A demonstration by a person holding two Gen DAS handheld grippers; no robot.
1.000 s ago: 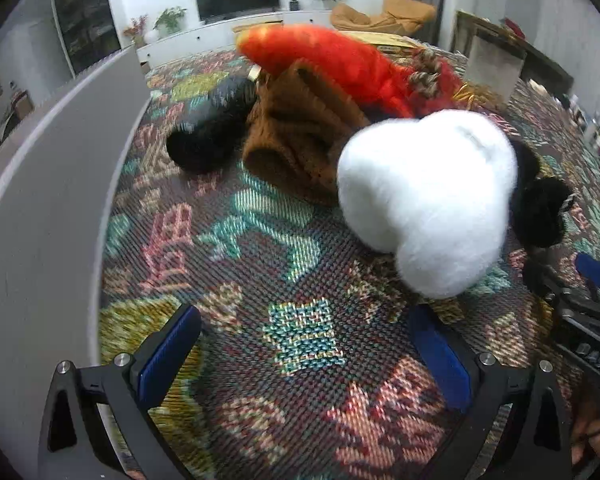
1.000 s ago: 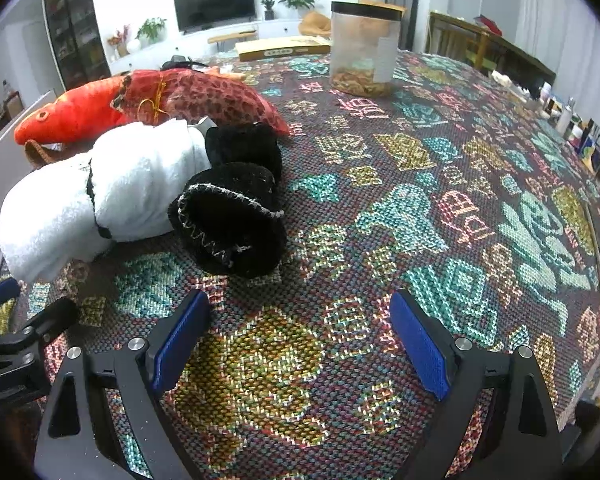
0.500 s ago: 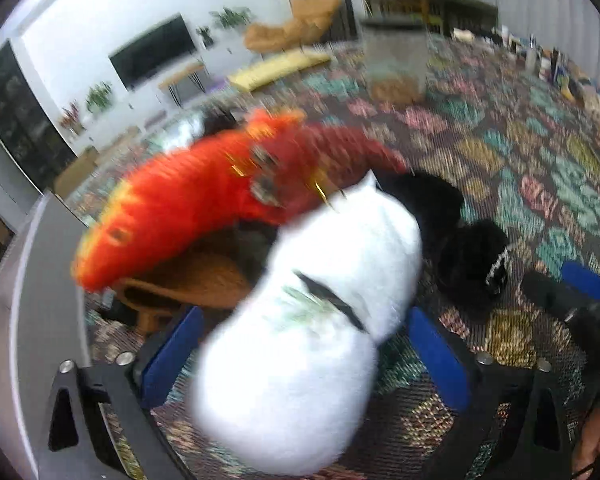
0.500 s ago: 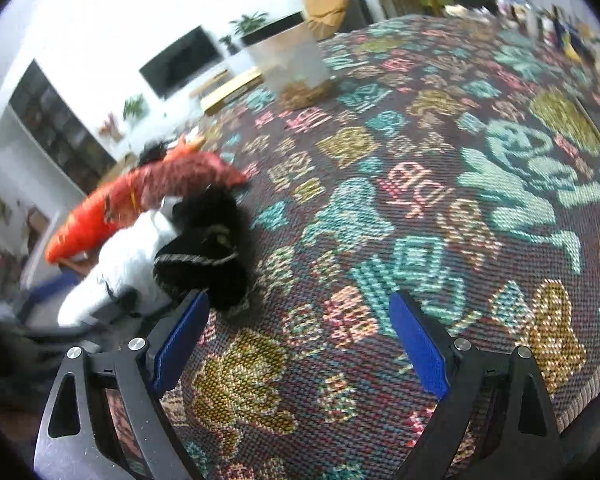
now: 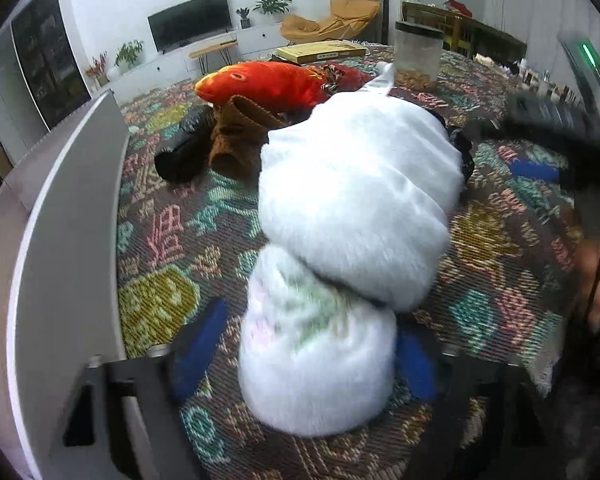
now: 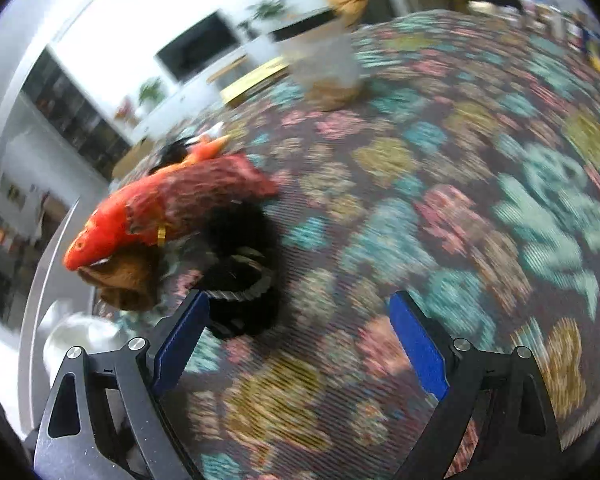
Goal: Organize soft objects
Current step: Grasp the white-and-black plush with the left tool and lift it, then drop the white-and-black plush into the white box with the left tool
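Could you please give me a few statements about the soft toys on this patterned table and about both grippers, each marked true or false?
1. The left gripper has the fluffy white plush toy between its blue pads. True.
2. The right gripper holds the orange-red plush fish. False: its jaws are open and empty above the patterned woven tablecloth.
3. The plush fish lies on top of the brown knitted item. True.
4. The clear jar with the black lid lies tipped over. False: it stands upright.
5. The black fuzzy item sits inside the jar. False: it lies on the tablecloth beside the fish.
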